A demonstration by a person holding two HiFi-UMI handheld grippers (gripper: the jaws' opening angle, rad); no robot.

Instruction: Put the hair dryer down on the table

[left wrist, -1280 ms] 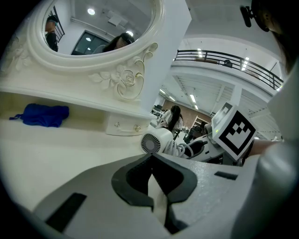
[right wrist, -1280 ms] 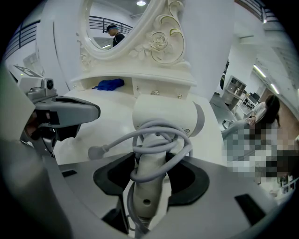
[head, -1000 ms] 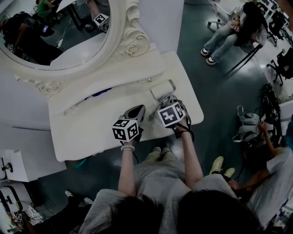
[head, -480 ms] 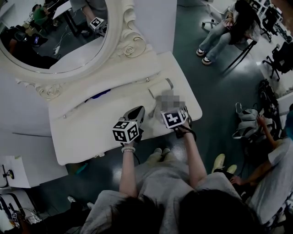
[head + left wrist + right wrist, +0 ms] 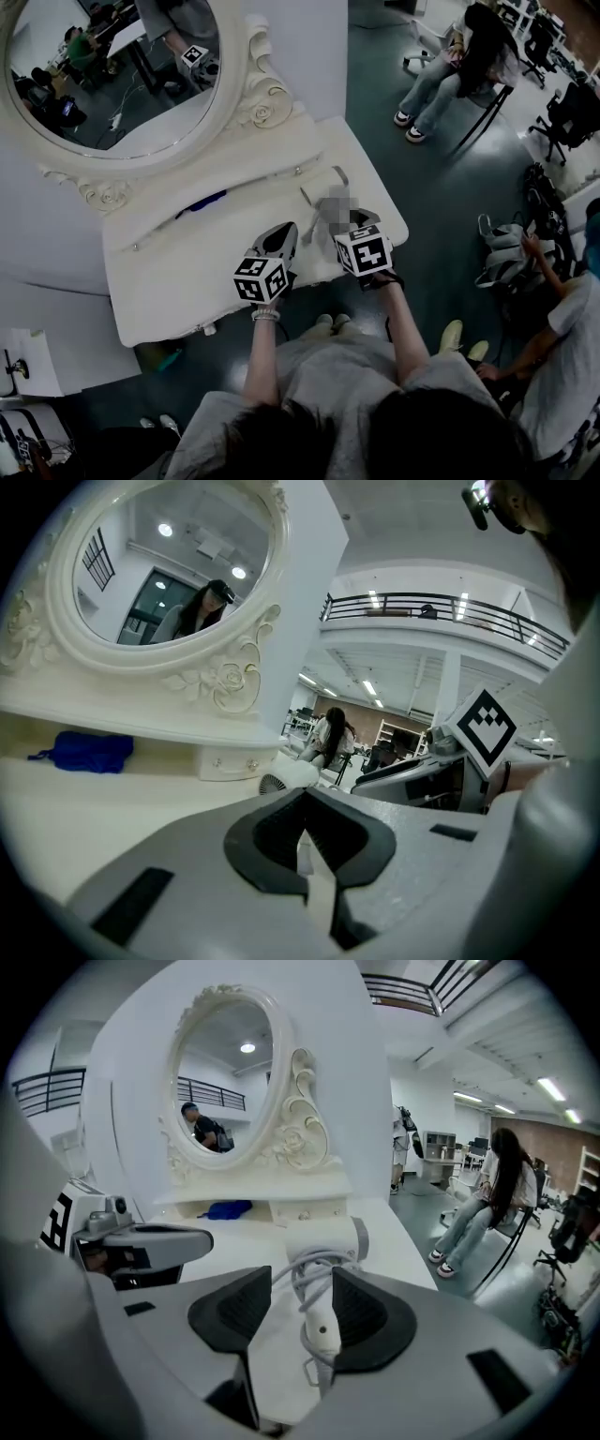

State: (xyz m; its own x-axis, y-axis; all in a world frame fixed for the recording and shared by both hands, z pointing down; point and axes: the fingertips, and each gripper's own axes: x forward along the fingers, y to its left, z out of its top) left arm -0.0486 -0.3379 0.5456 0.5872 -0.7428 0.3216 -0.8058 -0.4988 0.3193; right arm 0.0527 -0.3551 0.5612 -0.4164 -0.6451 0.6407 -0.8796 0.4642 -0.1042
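Hair dryer point(image 5: 323, 1237) lying on table point(image 5: 169, 281), cord point(image 5: 298, 1279) coiled round handle point(image 5: 323, 1335)

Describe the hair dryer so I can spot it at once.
Look at the white table under the oval mirror. The hair dryer lies near its right end: white, cord wound round the handle. The only other loose thing is a blue bundle in the slot below the mirror.

No word, brand or number can be read anywhere. Only black-and-white square patterns are printed on the left cube point(image 5: 261, 278) and the right cube point(image 5: 365, 251).
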